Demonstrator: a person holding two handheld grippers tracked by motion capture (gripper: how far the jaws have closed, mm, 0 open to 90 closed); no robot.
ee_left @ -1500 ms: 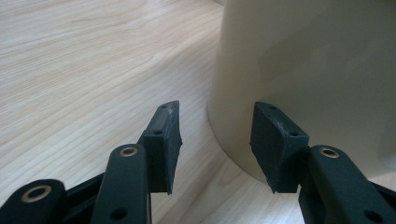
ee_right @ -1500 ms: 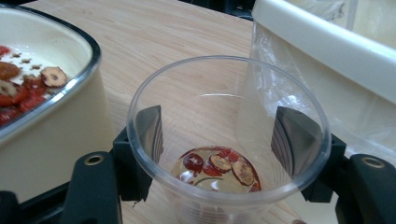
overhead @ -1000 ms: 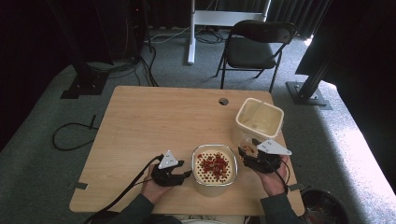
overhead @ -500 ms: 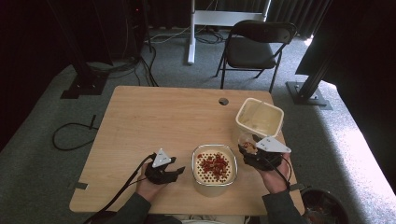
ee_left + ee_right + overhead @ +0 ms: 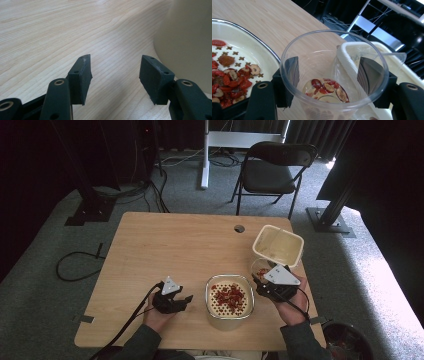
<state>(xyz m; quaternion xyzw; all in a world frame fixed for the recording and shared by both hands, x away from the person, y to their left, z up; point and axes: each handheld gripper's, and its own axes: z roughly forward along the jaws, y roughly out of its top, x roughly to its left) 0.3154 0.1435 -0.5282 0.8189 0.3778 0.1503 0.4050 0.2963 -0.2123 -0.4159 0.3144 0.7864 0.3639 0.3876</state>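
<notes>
On the near half of the wooden table (image 5: 165,245) stands a cream strainer bowl (image 5: 229,300) with a perforated insert, and red dried-fruit pieces (image 5: 228,296) lie spread over its holes. The right gripper (image 5: 261,281) sits just right of this bowl, and its jaws are clamped on a clear plastic cup (image 5: 259,269). In the right gripper view the cup (image 5: 334,82) stands upright between the two black jaws, one pressed to each side of its wall, with a few red fruit slices (image 5: 325,88) at its bottom. The strainer bowl (image 5: 249,47) lies to the left of the cup there, its fruit piled near the lower edge.

Just beyond the cup, on the far right of the table, stands an empty cream tub (image 5: 278,246), rectangular with rounded corners. Its rim appears right behind the cup's far wall in the right gripper view.

The left gripper (image 5: 186,299) rests low on the table left of the strainer bowl, near it but not touching. Its jaws stand wide apart with nothing between them; in the left gripper view bare wood lies in the gap and the bowl's cream wall (image 5: 187,42) rises just to the right.
</notes>
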